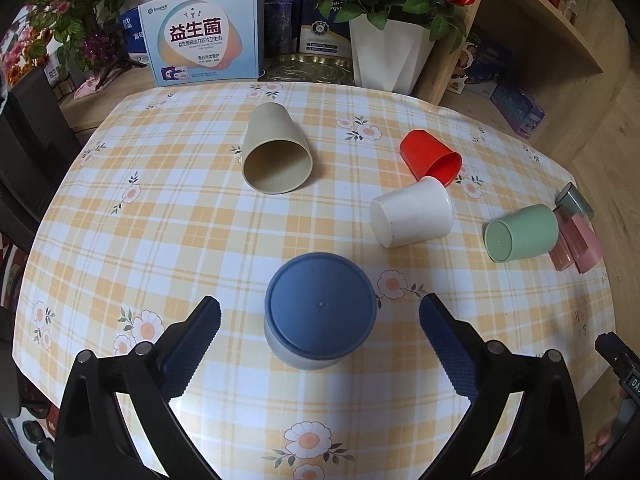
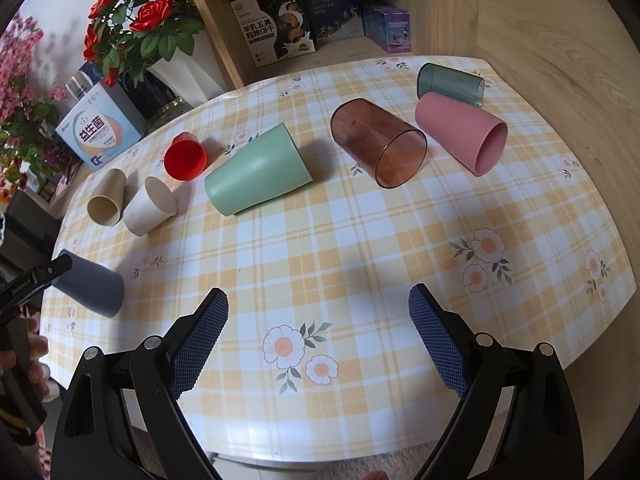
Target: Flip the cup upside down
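Observation:
A blue-grey cup (image 1: 320,310) stands upside down on the checked tablecloth, its flat base up, between the open fingers of my left gripper (image 1: 320,316), which do not touch it. The same cup shows at the far left of the right wrist view (image 2: 90,286) with a left fingertip (image 2: 60,264) beside it. My right gripper (image 2: 318,312) is open and empty above bare cloth near the table's front edge. The other cups lie on their sides: beige (image 1: 276,148), red (image 1: 430,156), white (image 1: 412,212), green (image 1: 520,234).
A clear brown cup (image 2: 378,142), a pink cup (image 2: 460,132) and a grey-green cup (image 2: 450,84) lie at the right. A white pot of red roses (image 1: 390,54), boxes (image 1: 202,32) and wooden shelves (image 1: 540,32) stand behind the table.

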Available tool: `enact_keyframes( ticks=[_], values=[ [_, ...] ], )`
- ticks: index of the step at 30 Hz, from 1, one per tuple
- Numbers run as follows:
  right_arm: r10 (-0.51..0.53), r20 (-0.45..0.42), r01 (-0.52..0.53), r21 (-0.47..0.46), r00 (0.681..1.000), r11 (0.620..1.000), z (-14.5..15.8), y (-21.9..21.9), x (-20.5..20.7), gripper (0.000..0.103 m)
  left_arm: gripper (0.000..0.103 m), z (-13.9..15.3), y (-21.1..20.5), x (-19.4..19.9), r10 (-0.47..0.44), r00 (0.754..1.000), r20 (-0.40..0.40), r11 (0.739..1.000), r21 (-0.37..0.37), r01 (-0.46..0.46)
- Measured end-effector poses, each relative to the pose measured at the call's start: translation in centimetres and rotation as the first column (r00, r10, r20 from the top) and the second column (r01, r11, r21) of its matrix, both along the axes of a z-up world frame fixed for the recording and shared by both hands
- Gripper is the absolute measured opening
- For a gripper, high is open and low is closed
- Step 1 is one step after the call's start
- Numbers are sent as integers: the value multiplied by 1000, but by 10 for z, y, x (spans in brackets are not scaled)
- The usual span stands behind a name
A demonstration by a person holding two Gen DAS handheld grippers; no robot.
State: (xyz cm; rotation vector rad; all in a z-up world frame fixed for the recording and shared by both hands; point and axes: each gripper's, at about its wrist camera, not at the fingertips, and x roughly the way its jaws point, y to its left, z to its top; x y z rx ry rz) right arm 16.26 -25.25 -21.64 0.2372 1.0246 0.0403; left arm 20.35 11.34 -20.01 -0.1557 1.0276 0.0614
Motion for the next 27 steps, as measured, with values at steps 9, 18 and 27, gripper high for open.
enact_keyframes(
  ticks=[9, 18, 27],
  values=[
    [16, 73, -16, -1, 997, 1000, 39, -2, -16, 89, 97, 26, -8, -20, -33, 998, 53, 999, -8, 34],
    [49, 253, -30, -78, 966, 996, 124, 5, -43, 89, 97, 99, -26, -64, -73, 970, 231, 997, 41, 65],
    [90, 390, -51, -108, 916, 993, 193, 22, -70, 89, 97, 182, -46, -119, -85, 892, 443, 995, 85, 52]
  ],
)
